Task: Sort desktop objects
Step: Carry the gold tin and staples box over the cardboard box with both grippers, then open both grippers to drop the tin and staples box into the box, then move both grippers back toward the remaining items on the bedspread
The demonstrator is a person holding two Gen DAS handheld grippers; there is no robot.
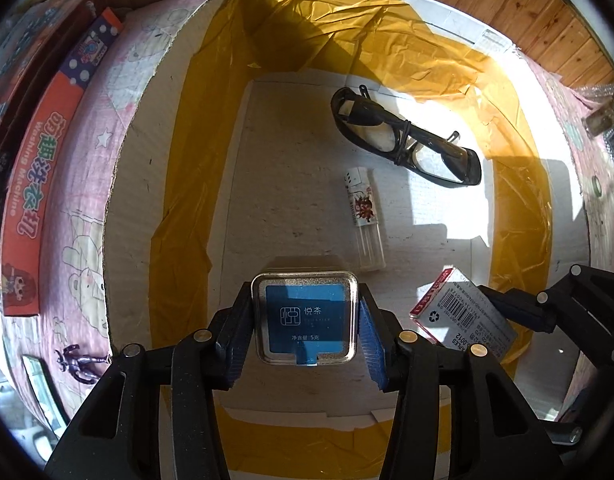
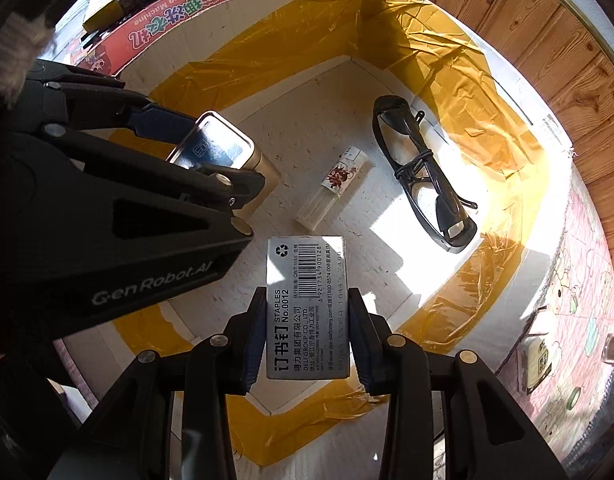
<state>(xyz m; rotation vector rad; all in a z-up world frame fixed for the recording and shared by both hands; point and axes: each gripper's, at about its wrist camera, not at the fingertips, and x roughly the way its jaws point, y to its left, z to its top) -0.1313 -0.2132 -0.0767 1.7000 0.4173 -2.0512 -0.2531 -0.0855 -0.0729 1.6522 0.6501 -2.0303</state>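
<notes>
Wood-panelled wall (image 1: 507,8), pink cartoon tablecloth (image 1: 79,216), hard, perhaps direct, sunlight

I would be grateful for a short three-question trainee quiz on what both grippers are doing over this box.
1. True or false: the black glasses already lie inside the taped cardboard box.
2. What does the right gripper hold? A) lighter B) staples box C) figurine
3. Fill in: the left gripper carries a small square ____ with a blue label.

Key
1. True; a lighter lies beside them.
2. B, the staples box.
3. Tin: the metal tin.
</notes>
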